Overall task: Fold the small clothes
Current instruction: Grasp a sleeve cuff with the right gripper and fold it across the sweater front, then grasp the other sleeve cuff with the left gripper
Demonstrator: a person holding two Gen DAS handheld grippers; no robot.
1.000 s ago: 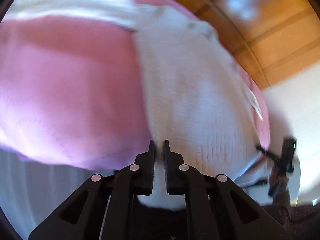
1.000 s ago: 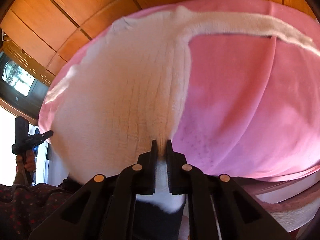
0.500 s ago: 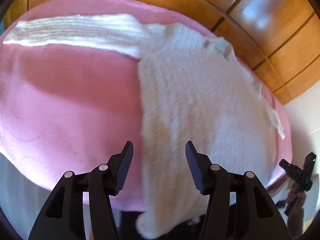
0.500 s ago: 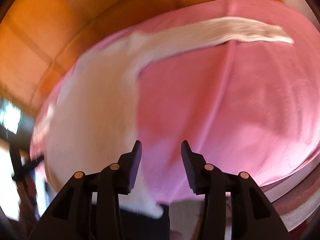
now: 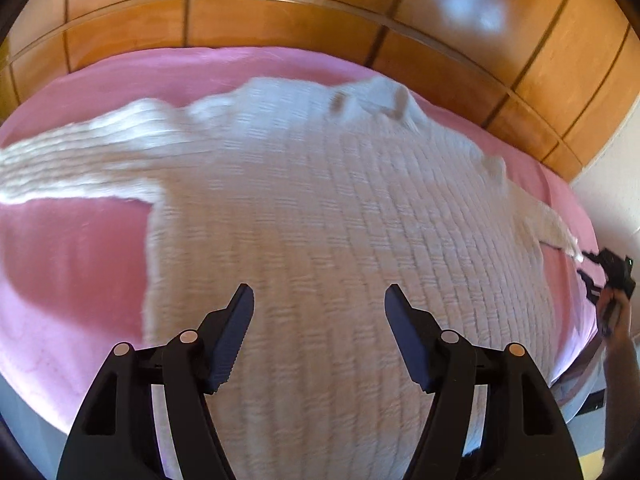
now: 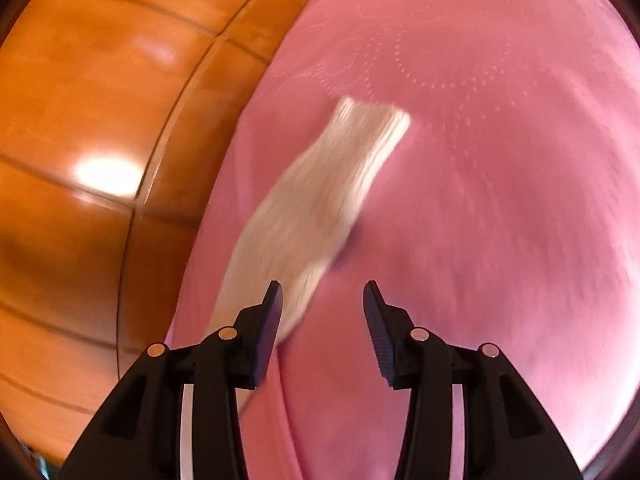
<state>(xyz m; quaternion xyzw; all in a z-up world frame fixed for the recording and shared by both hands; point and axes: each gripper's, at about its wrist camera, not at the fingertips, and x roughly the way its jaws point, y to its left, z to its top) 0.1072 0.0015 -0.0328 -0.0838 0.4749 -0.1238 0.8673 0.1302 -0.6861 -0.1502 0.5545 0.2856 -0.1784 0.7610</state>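
Observation:
A white knitted sweater [image 5: 328,216] lies flat on a pink bedspread [image 5: 68,264], collar at the far side and sleeves spread left and right. My left gripper [image 5: 319,300] is open and empty above the sweater's lower body. My right gripper [image 6: 322,294] is open and empty, hovering just above and beside the sweater's right sleeve [image 6: 320,204], which stretches away over the pink cover [image 6: 500,200]. In the left wrist view the right gripper [image 5: 608,276] shows small at the far right, near the sleeve end.
A glossy wooden headboard [image 5: 280,12] runs along the far side of the bed and fills the left of the right wrist view [image 6: 88,160]. The bed's near edge drops off at lower left [image 5: 24,404]. A pale wall [image 5: 612,192] stands at right.
Both grippers let go of the sweater's hem and opened. The left one moved over the sweater's body; the right one swung over to the right sleeve.

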